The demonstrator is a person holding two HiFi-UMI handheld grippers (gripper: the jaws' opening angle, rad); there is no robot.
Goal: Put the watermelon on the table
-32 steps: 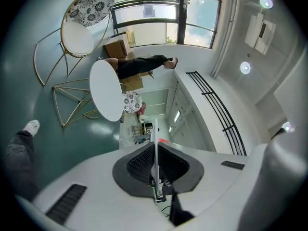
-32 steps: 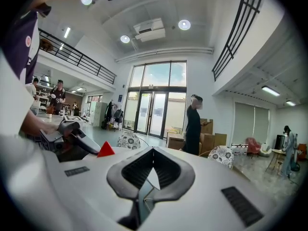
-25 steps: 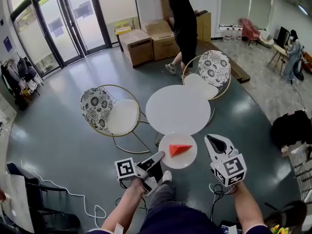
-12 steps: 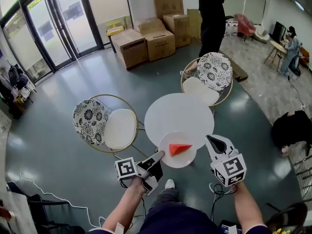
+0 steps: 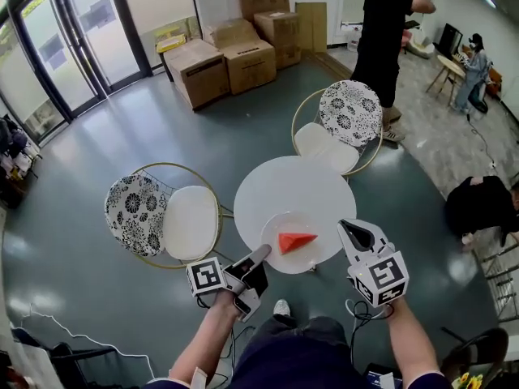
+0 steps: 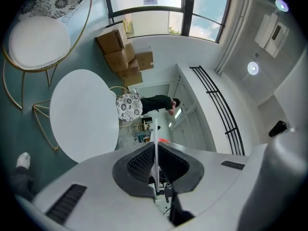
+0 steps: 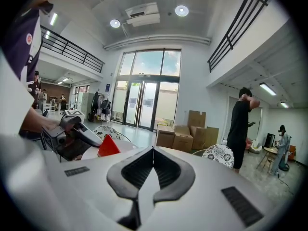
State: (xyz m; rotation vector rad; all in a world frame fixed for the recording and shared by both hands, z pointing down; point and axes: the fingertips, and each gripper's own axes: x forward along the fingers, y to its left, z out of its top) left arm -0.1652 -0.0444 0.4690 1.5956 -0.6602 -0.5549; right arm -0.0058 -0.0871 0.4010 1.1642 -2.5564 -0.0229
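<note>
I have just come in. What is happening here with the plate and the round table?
A person stands at a round white table with a gripper in each hand. The left gripper has its fingers closed on the rim of a white plate, which carries a red watermelon slice. The plate is over the near edge of the table; whether it already rests there cannot be told. The right gripper is closed on nothing and sits beside the plate.
</note>
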